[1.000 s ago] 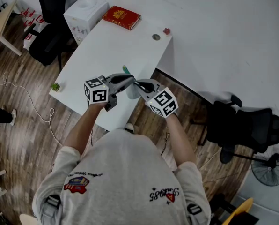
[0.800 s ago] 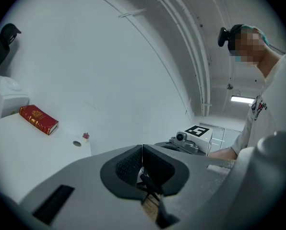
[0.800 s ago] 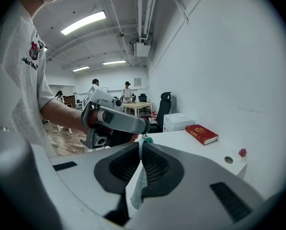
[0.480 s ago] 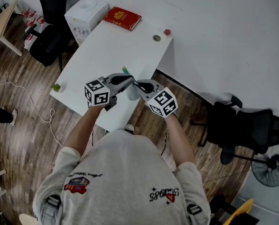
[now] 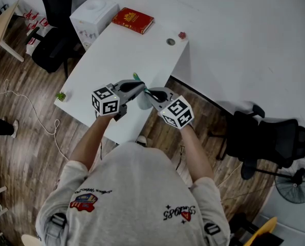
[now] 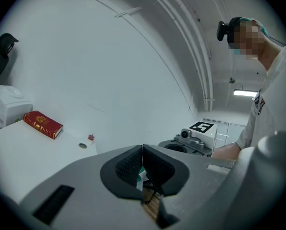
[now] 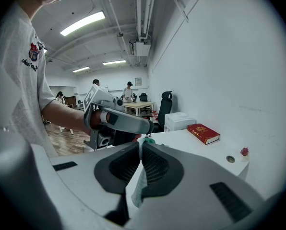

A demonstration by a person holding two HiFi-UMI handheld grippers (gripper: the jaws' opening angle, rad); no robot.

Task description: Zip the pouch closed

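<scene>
A small pale pouch (image 5: 143,102) with a green tip (image 5: 136,76) hangs between my two grippers above the white table (image 5: 116,50). In the head view my left gripper (image 5: 141,87) and right gripper (image 5: 148,92) meet nose to nose over it. In the left gripper view the left gripper (image 6: 142,169) is shut on a bit of pale green-white pouch cloth (image 6: 141,177), with a dark zip part just below. In the right gripper view the right gripper (image 7: 140,163) is shut on the pouch's pale fabric (image 7: 138,188), and the left gripper (image 7: 119,121) is close ahead.
On the table's far end lie a red book (image 5: 132,19), a small round object (image 5: 171,41) and a tiny red flower (image 5: 182,34). A white box (image 5: 93,12) stands beside it. Black chairs (image 5: 55,40) (image 5: 270,137) and a fan (image 5: 296,181) stand on the wooden floor.
The left gripper has rolled slightly. Both hands stay where they were, still closed on the pouch.
</scene>
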